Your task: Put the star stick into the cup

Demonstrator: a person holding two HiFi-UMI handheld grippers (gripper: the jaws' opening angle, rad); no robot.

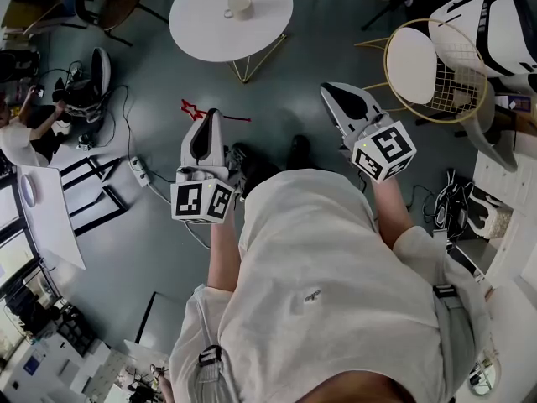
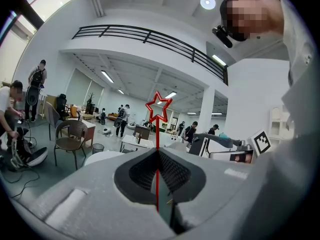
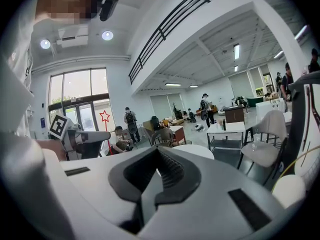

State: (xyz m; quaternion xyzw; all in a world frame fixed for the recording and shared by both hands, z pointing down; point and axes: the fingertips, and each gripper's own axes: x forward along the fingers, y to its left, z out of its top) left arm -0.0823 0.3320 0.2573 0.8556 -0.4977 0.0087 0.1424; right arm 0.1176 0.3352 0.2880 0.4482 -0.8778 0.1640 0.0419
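Star stick (image 2: 157,134) clamped in left gripper (image 2: 158,153), right gripper (image 3: 157,151) closed empty, cup (image 1: 239,6) on table (image 1: 197,28)

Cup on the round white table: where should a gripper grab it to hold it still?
Probably the round body of the cup, coming from the right in the head view. It stands upright on the table, and its handle sticks out to the left, so that side is awkward. A side grip also leaves the mouth free for the star stick.
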